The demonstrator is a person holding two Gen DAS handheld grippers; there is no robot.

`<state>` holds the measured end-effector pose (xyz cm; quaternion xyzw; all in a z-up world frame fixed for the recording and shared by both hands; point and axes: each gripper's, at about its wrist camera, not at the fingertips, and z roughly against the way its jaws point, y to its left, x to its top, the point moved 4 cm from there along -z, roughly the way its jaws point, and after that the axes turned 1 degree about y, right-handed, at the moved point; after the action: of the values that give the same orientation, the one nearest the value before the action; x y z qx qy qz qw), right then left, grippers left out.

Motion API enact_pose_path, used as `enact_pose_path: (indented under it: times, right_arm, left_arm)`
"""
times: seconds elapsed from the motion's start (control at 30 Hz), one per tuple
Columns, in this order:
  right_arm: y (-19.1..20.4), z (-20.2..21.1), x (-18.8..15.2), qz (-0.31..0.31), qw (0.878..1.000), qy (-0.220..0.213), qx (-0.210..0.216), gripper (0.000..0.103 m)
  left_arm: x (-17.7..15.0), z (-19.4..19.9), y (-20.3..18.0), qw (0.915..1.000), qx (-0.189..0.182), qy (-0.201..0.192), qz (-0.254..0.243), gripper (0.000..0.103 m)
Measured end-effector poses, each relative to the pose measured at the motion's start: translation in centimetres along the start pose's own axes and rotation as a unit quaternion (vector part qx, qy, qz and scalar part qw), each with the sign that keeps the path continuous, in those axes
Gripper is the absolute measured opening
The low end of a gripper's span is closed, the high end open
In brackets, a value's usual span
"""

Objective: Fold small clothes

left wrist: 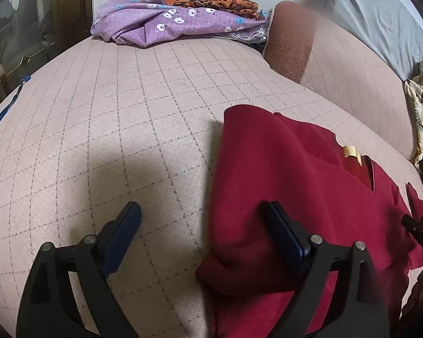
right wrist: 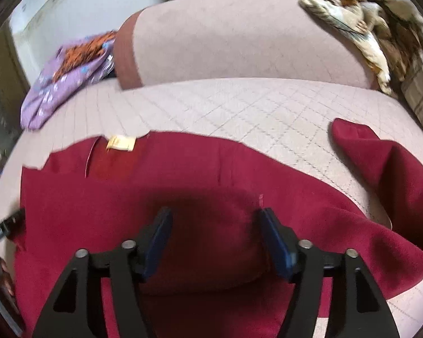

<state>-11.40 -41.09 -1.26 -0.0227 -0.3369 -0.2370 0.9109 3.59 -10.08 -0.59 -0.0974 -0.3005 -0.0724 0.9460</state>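
The red top [right wrist: 183,186] is lying spread on the pink quilted bed [left wrist: 127,107]. The left gripper [left wrist: 203,211] and right gripper [right wrist: 215,219] are hanging over it, fingers apart, holding nothing. One sleeve [right wrist: 386,163] is sticking out and could bunch up.

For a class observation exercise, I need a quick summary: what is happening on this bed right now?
A person is folding a dark red fleece garment spread on a pink quilted bed cover, holding a pair of black tongs in each hand. The left tongs hang open over the garment's folded left edge; the right tongs hang open above its middle. Neither grips the cloth. One sleeve still lies spread out to the right. A purple flowered cloth sits at the far end.
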Motion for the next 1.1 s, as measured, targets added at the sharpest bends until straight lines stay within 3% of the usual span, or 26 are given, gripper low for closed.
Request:
enact_pose_path:
  times: [0.1,0.17,0.2,0.23,0.33,0.43,0.57,0.67,0.73,0.8,0.87,0.9,1.0,1.03,1.07,1.1]
  right_arm:
    - [-0.2,-1.1,0.0,-0.001,1.0,0.008,0.0,0.068]
    - [0.0,-1.9,-0.3,0.001,1.0,0.009,0.009,0.059]
    - [0.1,-2.0,-0.4,0.006,1.0,0.003,-0.004,0.048]
    - [0.2,-1.8,-0.5,0.011,1.0,-0.005,-0.01,0.026]
    - [0.5,-0.4,0.1,0.011,1.0,-0.024,0.005,0.017]
    - [0.9,0.6,0.9,0.039,0.998,-0.044,-0.03,0.018]
    - [-0.4,-1.8,-0.3,0.008,0.999,0.014,-0.037,0.033]
    - [-0.8,0.1,-0.3,-0.002,0.999,0.002,-0.039,0.034]
    - [-0.3,1.2,-0.3,0.011,0.999,-0.013,-0.038,0.041]
    - [0.3,0.7,-0.7,0.025,0.999,-0.003,-0.037,0.047]
    - [0.4,-1.6,-1.8,0.029,0.998,0.045,-0.034,0.05]
    - [0.3,-1.4,-1.8,0.022,0.999,0.028,-0.031,0.05]
    - [-0.2,0.3,-0.9,0.017,0.999,0.046,-0.008,0.051]
    - [-0.7,1.5,-0.2,0.016,0.999,0.033,-0.004,0.053]
    - [-1.7,3.1,1.1,0.017,1.0,0.007,-0.02,0.057]
    - [-2.5,4.0,1.9,0.02,0.999,-0.007,-0.039,0.068]
  left_arm:
    - [0.0,0.0,0.0,1.0,0.002,-0.001,-0.001,0.091]
    - [-0.1,0.0,0.0,1.0,0.002,0.0,-0.001,0.091]
    - [-0.1,0.0,0.0,1.0,0.002,-0.001,-0.001,0.091]
    - [-0.1,0.0,0.0,1.0,0.002,-0.001,-0.001,0.091]
    - [-0.1,0.0,0.0,1.0,0.002,-0.001,-0.002,0.091]
    - [-0.1,0.1,-0.2,1.0,0.003,-0.002,-0.004,0.091]
    - [0.1,1.0,0.0,0.9998,-0.012,-0.014,0.008,0.091]
    - [0.5,2.4,-0.2,0.9982,-0.039,-0.039,0.022,0.091]
    - [0.5,3.0,-0.9,0.9973,-0.05,-0.052,0.013,0.091]
    - [0.3,2.8,-1.8,0.9975,-0.053,-0.047,-0.005,0.091]
    - [-0.3,2.3,-2.9,0.9972,-0.06,-0.031,-0.031,0.091]
    - [-0.6,1.9,-3.5,0.9967,-0.063,-0.02,-0.046,0.091]
    - [-1.4,0.8,-4.9,0.9949,-0.054,0.007,-0.085,0.091]
    - [-1.6,0.7,-5.1,0.9948,-0.048,0.007,-0.09,0.091]
    - [-1.6,0.7,-5.1,0.9948,-0.046,0.006,-0.091,0.091]
    - [-1.6,0.7,-5.1,0.9948,-0.047,0.006,-0.09,0.091]
